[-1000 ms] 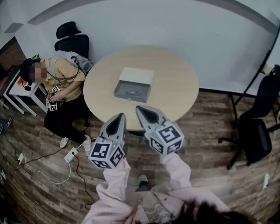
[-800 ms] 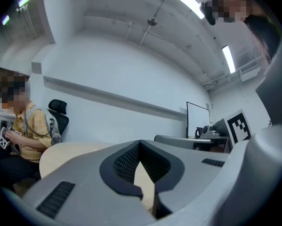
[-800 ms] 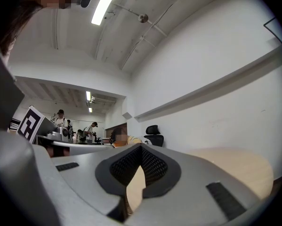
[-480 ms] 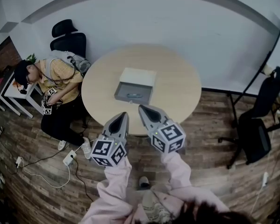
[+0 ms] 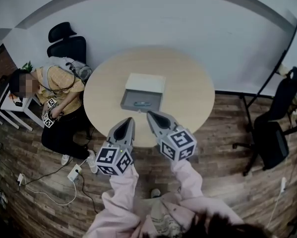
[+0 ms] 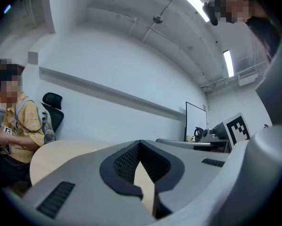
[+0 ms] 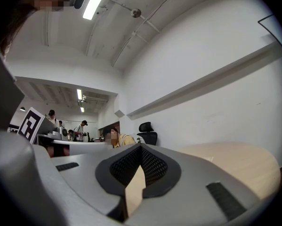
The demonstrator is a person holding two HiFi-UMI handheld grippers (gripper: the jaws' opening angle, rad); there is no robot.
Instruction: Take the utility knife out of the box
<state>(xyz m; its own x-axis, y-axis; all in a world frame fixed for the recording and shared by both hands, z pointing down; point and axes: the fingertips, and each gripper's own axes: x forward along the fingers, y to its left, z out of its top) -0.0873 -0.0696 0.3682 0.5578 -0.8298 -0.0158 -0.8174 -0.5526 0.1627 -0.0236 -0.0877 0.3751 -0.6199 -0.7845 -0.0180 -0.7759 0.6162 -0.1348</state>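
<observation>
at the far left a seated person (image 5: 56, 95) in a yellow shirt is just beside the round worktop (image 5: 188, 88), with a black office chair (image 5: 66, 41) by the wall. my left hand-held gripper (image 5: 128, 121) hangs over the worktop's near edge, pointing toward the box. in the left gripper view its jaws are clenched at the tips with nothing between them. the box (image 5: 145, 83) sits near the middle of the worktop, and its grey drawer (image 5: 127, 102) is pulled out toward me. the utility knife (image 5: 141, 103) lies inside that drawer as a small bluish shape, well apart from both grippers. my right hand-held gripper (image 5: 151, 114) is just beside the left one, likewise clenched and empty. two black chairs (image 5: 277, 128) stand on the wood floor at the far right.
</observation>
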